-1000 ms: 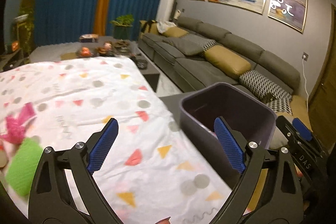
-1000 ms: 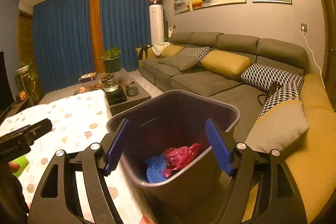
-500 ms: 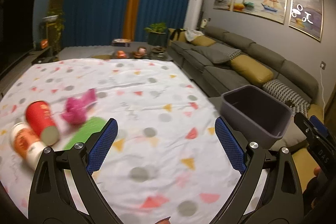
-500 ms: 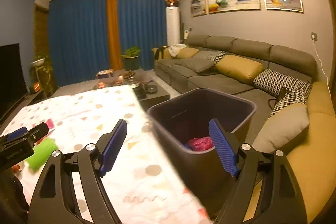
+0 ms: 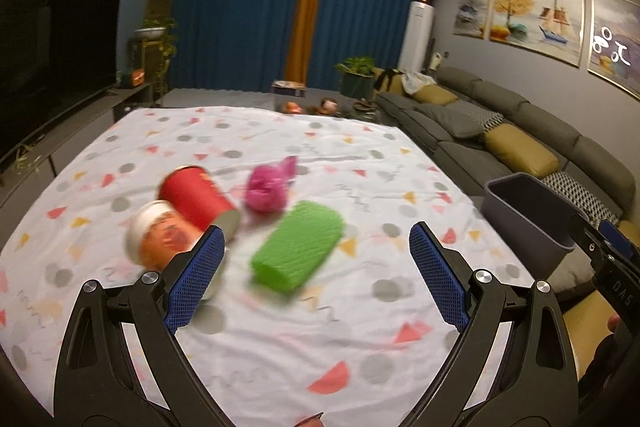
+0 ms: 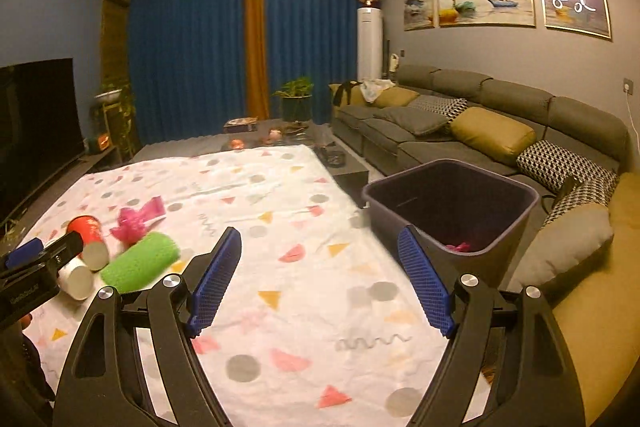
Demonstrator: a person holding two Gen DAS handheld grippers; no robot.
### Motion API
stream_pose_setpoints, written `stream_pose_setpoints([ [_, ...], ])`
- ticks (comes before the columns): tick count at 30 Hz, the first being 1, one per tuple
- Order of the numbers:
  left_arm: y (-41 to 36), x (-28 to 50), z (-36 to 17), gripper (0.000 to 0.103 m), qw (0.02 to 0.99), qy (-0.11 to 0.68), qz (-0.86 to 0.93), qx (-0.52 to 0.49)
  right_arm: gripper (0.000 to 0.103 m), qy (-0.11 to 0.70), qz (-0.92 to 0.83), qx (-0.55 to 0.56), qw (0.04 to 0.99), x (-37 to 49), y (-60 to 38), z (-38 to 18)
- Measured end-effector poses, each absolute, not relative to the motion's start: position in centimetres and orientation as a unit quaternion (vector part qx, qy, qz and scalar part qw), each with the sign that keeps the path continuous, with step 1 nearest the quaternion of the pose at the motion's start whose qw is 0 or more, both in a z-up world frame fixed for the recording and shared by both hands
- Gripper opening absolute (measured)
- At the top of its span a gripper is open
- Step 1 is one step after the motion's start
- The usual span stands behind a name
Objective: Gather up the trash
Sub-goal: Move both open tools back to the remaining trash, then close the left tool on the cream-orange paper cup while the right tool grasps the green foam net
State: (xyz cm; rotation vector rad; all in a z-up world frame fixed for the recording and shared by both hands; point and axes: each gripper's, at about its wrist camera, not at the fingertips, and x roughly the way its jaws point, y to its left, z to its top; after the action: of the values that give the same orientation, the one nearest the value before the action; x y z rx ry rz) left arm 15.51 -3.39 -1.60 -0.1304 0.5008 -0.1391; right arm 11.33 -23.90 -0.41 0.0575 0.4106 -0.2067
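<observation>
On the bench's white patterned cloth (image 5: 320, 327), ahead of your left tongs (image 5: 316, 271), lies a green foam roll (image 5: 298, 251), with a crumpled pink wrapper (image 5: 267, 187) and two tipped paper cups, red (image 5: 196, 197) and orange (image 5: 160, 239), beside it. Grey plastic bin (image 6: 452, 205) stands right, beside the sofa (image 6: 500, 115). Your right tongs (image 6: 320, 279), like the left, gape wide, empty.

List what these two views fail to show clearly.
- Bin contents: right wrist view shows only a pink scrap; the wall hides the rest.
- Cup print: left wrist view, motion blur.
- White cup: right wrist view, partly behind the left gripper.
- Bin interior: left wrist view, angle hides it.
</observation>
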Motion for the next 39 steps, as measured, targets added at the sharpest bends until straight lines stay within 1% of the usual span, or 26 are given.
stream_pose_setpoints([
  [12,3.0,13.9,-2.3,0.092,0.968,0.241,-0.013,-0.072,0.079,0.221,-0.052,0.017,0.974,12.4,-18.5,-1.6],
  [24,8.5,14.1,-3.6,0.092,0.962,0.259,0.026,-0.087,0.079,0.247,0.015,0.009,0.969,15.1,-12.7,-3.4],
  [39,7.4,18.9,-6.8,0.093,0.942,0.332,-0.032,-0.042,0.079,0.265,0.031,0.006,0.964,16.9,-10.5,-4.4],
])
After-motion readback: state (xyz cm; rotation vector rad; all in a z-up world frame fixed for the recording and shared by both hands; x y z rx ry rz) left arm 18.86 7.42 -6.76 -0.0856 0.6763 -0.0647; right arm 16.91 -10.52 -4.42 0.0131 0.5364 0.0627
